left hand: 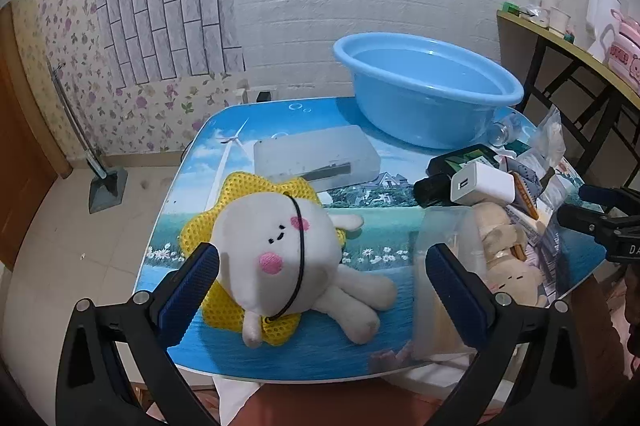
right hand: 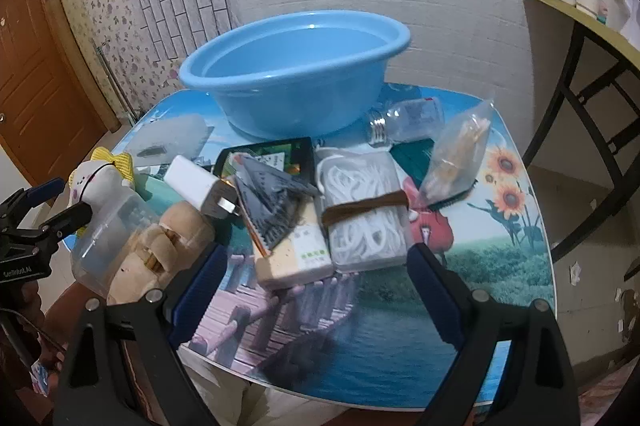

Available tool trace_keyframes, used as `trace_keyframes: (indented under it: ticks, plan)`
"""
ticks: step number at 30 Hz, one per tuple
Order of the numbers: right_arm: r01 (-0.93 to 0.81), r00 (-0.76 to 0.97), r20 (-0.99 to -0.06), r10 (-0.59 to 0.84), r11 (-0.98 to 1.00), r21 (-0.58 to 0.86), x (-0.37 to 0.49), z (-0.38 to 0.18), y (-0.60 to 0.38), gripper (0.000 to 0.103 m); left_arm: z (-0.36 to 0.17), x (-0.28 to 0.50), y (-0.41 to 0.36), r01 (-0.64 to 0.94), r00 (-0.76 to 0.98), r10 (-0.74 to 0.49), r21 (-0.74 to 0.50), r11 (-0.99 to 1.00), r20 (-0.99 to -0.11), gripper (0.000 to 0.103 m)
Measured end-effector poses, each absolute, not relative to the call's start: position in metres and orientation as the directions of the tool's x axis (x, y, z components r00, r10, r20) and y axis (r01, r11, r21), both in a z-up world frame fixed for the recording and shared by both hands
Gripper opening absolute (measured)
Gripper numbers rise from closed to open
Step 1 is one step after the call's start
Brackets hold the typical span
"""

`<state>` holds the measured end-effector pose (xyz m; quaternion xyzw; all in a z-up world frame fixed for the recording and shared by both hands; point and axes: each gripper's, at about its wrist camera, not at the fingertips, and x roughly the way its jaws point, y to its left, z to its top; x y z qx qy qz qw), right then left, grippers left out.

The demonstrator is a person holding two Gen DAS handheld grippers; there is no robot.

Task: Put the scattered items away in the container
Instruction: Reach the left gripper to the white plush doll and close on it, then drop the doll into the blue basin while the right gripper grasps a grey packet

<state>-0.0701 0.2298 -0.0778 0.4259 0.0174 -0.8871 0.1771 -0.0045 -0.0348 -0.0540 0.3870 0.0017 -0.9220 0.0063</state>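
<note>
The left tongs [left hand: 322,262] are spread wide and grasping nothing; the white plush toy [left hand: 276,246] lies right between their blue pads without either pad pressing on it. The right tongs [right hand: 318,280] are likewise released and empty, hanging over a bare stretch of the bench [right hand: 360,346], with the nearest clutter just beyond their tips.

Taking the blue basin [right hand: 296,82] as the landmark: it stands at the far edge of the bench, nothing inside it. Directly in front of it lies a dark box [right hand: 276,156] with a grey triangular thing [right hand: 272,202] leaning over it. Just nearer than those, a beige box [right hand: 296,254] and a clear case of white cord [right hand: 364,210] bound by a brown band sit side by side, touching. To the right of the basin a clear bottle [right hand: 412,122] lies on its side, and in front of that a clear bag [right hand: 456,158]. To the basin's front left are a white charger [right hand: 196,186], a tan plush [right hand: 160,254] and a frosted flat case [left hand: 316,158]. The white plush toy, on its yellow mesh [left hand: 256,186], is farthest to the front left, well apart from the basin.
</note>
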Motion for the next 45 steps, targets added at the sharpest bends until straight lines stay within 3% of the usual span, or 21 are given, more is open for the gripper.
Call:
trace_keyframes:
  ticks: [18, 26, 28, 32, 37, 40, 42, 43, 45]
  plan:
    - [0.403, -0.547, -0.762, -0.348, -0.907, 0.125, -0.057, -0.078, 0.209, 0.092, -0.062, -0.002, -0.058, 0.053, -0.696, -0.030, -0.010, -0.999, -0.717, 0.103]
    - [0.370, -0.559, -0.765, -0.319, -0.922, 0.113, -0.064, -0.080, 0.212, 0.087, -0.068, -0.012, -0.078, 0.095, -0.689, -0.039, -0.037, -0.995, -0.723, 0.103]
    - [0.366, -0.569, -0.759, -0.318, -0.924, 0.113, -0.068, -0.078, 0.212, 0.080, -0.071, -0.014, -0.079, 0.093, -0.687, -0.039, -0.034, -0.995, -0.726, 0.103]
    - [0.375, -0.577, -0.753, -0.317, -0.921, 0.100, -0.078, -0.078, 0.207, 0.077, -0.078, -0.022, -0.078, 0.082, -0.677, -0.035, -0.028, -0.996, -0.735, 0.103]
    - [0.407, -0.552, -0.765, -0.333, -0.908, 0.102, -0.092, -0.084, 0.196, 0.059, -0.085, -0.030, -0.076, 0.055, -0.664, -0.006, -0.040, -0.998, -0.748, 0.103]
    - [0.411, -0.559, -0.762, -0.328, -0.907, 0.089, -0.095, -0.084, 0.193, 0.058, -0.088, -0.032, -0.078, 0.060, -0.654, -0.002, -0.049, -0.997, -0.756, 0.103]
    - [0.416, -0.562, -0.758, -0.330, -0.905, 0.086, -0.096, -0.085, 0.192, 0.056, -0.090, -0.033, -0.078, 0.055, -0.652, 0.002, -0.051, -0.997, -0.758, 0.097]
    - [0.422, -0.564, -0.756, -0.332, -0.903, 0.082, -0.096, -0.084, 0.192, 0.049, -0.090, -0.033, -0.078, 0.041, -0.650, 0.026, -0.069, -0.997, -0.759, 0.085]
    - [0.455, -0.546, -0.755, -0.364, -0.885, 0.097, -0.096, -0.084, 0.190, 0.032, -0.090, -0.033, -0.079, 0.036, -0.648, 0.044, -0.088, -0.995, -0.761, 0.081]
